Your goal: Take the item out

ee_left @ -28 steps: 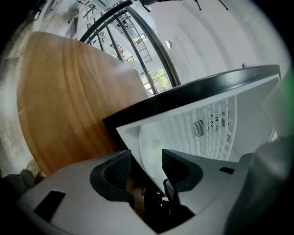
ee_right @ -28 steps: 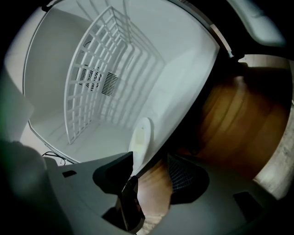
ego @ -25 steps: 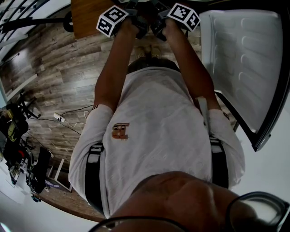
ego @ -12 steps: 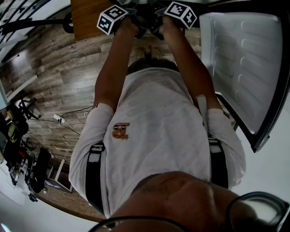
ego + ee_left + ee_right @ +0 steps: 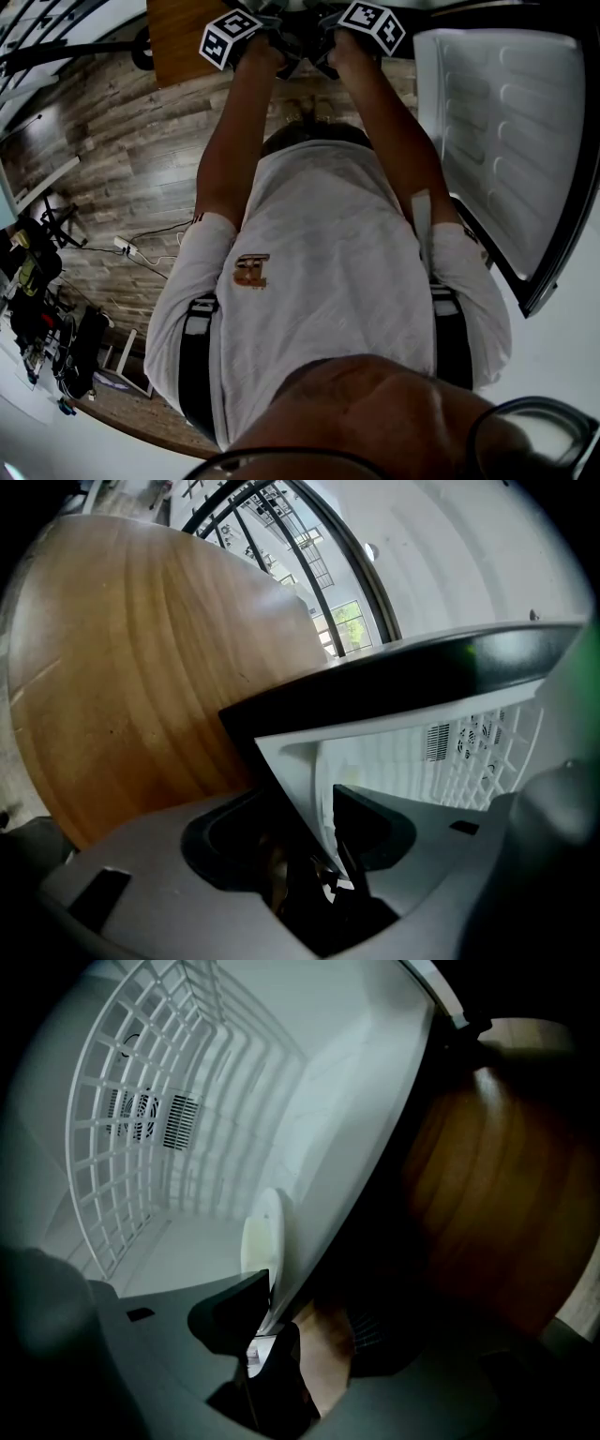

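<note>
Nothing legible: the shirt emblem (image 5: 249, 270) is too blurred to read.

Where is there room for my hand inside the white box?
The bare white floor between the wire grid and the round white disc is free. It is crowded by the side wall, where the disc stands on edge.

- Seen from above, the left arm (image 5: 228, 141) and the right arm (image 5: 396, 141) reach straight ahead, wrists close together.
- The jaws of the left gripper (image 5: 323, 847), just opened wider, stand astride a white wall edge (image 5: 298, 785).
- The right gripper (image 5: 272, 1314) straddles a white side wall (image 5: 349, 1171); whether it pinches is unclear.
</note>
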A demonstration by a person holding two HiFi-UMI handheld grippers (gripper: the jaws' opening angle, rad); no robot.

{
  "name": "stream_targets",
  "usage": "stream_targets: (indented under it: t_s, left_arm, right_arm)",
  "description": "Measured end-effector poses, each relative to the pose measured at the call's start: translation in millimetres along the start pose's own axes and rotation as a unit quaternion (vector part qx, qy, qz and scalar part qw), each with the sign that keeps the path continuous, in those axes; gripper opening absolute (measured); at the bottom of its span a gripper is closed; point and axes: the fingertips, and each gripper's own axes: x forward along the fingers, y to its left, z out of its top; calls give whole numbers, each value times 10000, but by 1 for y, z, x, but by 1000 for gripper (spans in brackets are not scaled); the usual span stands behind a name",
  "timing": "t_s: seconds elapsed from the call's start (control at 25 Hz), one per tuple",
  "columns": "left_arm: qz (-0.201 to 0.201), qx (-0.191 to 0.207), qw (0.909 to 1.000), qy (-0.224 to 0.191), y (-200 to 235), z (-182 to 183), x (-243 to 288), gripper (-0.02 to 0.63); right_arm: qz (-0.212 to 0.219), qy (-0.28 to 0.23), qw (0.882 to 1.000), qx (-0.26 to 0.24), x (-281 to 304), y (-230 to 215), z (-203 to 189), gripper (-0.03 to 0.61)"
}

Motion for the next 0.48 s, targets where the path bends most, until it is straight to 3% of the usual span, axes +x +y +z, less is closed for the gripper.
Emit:
stream_targets:
  t_s: [0.48]
  left_arm:
    - [42, 13, 9998, 217, 5, -5, 1, 224]
  right_arm:
    - [-98, 102, 9998, 118, 1, -3, -3, 232]
